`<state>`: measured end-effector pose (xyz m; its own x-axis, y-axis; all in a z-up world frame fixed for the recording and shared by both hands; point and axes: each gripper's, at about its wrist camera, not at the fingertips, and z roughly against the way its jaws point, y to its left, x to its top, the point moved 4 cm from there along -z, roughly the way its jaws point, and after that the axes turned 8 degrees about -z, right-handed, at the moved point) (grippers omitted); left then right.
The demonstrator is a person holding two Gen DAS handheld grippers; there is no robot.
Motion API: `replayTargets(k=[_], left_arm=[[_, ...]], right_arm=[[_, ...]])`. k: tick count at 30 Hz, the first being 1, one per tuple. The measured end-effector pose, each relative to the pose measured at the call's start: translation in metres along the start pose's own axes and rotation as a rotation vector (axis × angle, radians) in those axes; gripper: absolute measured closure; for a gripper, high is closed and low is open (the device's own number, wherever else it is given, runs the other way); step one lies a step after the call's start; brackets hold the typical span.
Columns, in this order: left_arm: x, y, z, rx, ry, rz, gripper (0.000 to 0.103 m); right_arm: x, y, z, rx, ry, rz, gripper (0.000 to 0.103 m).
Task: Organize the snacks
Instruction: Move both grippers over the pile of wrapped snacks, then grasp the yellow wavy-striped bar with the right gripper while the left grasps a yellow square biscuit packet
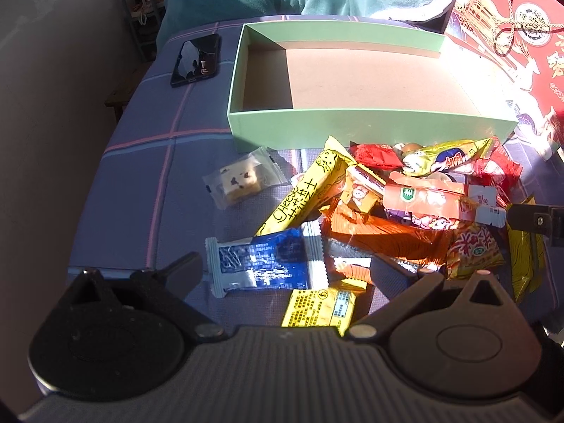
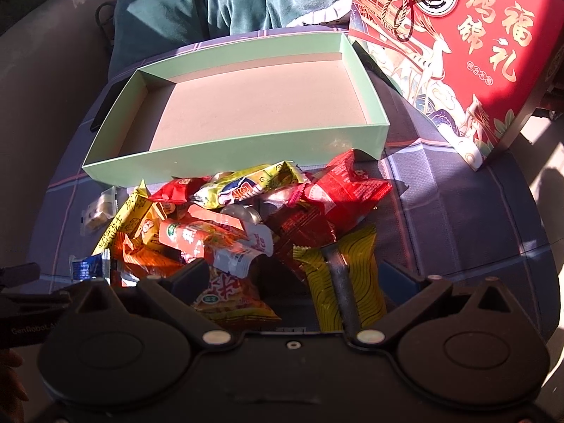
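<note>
A: Counting: one green tray on the worktop, bare inside, one snack pile just before it.

B: Two claws, left claw and right claw, both spread wide, gripping nothing.

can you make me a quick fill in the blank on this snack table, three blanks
1. The green box holds ____ snacks so far.
2. The phone lies to the ____ of the box in the left wrist view.
3. The word printed on the long yellow packet is ____.

Missing words: no; left; Cheese
</note>
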<state>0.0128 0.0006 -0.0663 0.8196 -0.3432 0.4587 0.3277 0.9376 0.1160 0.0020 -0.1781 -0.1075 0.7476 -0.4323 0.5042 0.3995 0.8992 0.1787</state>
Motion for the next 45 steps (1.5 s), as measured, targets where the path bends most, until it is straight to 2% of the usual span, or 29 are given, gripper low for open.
replayTargets(k=[3, 4, 6, 8, 10, 12, 15, 17, 19, 21, 24, 25, 26, 27, 29, 34, 36, 38, 39, 43, 44, 45], left_arm=[[-0.008, 0.000, -0.007, -0.025, 0.032, -0.004, 0.000], [-0.010, -0.001, -0.008, -0.033, 0.039, -0.006, 0.000], [-0.014, -0.002, -0.011, -0.047, 0.049, -0.010, 0.000], [-0.018, -0.003, -0.016, -0.067, 0.061, -0.010, 0.000], [-0.021, -0.004, -0.020, -0.093, 0.077, -0.008, 0.000], [-0.025, -0.005, -0.026, -0.126, 0.094, -0.005, 0.001], [-0.033, -0.002, -0.034, -0.148, 0.122, 0.010, 0.008], [-0.037, 0.001, -0.039, -0.163, 0.140, 0.027, 0.014], [-0.039, 0.001, -0.042, -0.175, 0.154, 0.033, 0.014], [-0.039, 0.000, -0.042, -0.162, 0.148, 0.022, 0.014], [-0.033, -0.006, -0.042, -0.171, 0.136, -0.012, 0.014], [-0.032, -0.008, -0.043, -0.165, 0.136, -0.026, 0.020], [-0.032, -0.009, -0.044, -0.162, 0.138, -0.034, 0.038], [-0.031, -0.010, -0.043, -0.140, 0.130, -0.045, 0.039], [-0.031, -0.010, -0.041, -0.125, 0.119, -0.053, 0.056], [-0.029, -0.003, -0.041, -0.119, 0.128, -0.012, 0.055], [-0.029, -0.003, -0.040, -0.112, 0.137, -0.021, 0.050], [-0.031, -0.002, -0.038, -0.097, 0.143, -0.027, 0.038], [-0.033, -0.001, -0.035, -0.087, 0.146, -0.026, 0.036], [-0.042, 0.007, -0.035, -0.074, 0.173, 0.002, 0.020], [-0.045, 0.009, -0.038, -0.079, 0.184, 0.011, 0.020], [-0.047, 0.009, -0.039, -0.083, 0.185, 0.019, 0.022]], right_arm=[[0.009, -0.020, 0.002, -0.054, -0.064, -0.049, 0.000], [0.012, -0.026, 0.005, -0.091, -0.076, -0.049, 0.000], [0.014, -0.035, 0.008, -0.112, -0.073, -0.060, 0.000], [0.014, -0.034, 0.007, -0.084, -0.065, -0.071, 0.000], [0.011, -0.019, 0.002, 0.004, -0.067, -0.049, 0.000], [0.006, 0.000, -0.002, 0.072, -0.010, -0.025, 0.000], [0.005, 0.029, -0.001, 0.136, -0.033, 0.057, 0.000], [0.006, 0.042, 0.001, 0.147, -0.062, 0.098, 0.000], [0.007, 0.045, 0.000, 0.136, -0.063, 0.097, 0.000], [0.007, 0.036, -0.005, 0.118, -0.023, 0.053, 0.001], [0.004, 0.016, -0.013, 0.071, 0.030, 0.005, 0.008], [0.002, 0.010, -0.014, 0.059, 0.039, -0.004, 0.009], [0.001, 0.005, -0.015, 0.051, 0.042, -0.010, 0.011], [-0.003, -0.002, -0.018, 0.031, 0.053, -0.017, 0.011], [-0.008, -0.013, -0.020, 0.014, 0.063, -0.030, 0.011], [-0.020, -0.035, -0.030, -0.023, 0.075, -0.049, 0.011], [-0.024, -0.040, -0.036, -0.027, 0.078, -0.047, 0.012], [-0.027, -0.042, -0.040, -0.029, 0.082, -0.039, 0.015], [-0.028, -0.042, -0.042, -0.027, 0.084, -0.031, 0.018], [-0.036, -0.043, -0.054, -0.024, 0.096, -0.002, 0.037], [-0.038, -0.044, -0.056, -0.017, 0.098, -0.002, 0.047], [-0.041, -0.045, -0.058, -0.016, 0.077, 0.011, 0.051]])
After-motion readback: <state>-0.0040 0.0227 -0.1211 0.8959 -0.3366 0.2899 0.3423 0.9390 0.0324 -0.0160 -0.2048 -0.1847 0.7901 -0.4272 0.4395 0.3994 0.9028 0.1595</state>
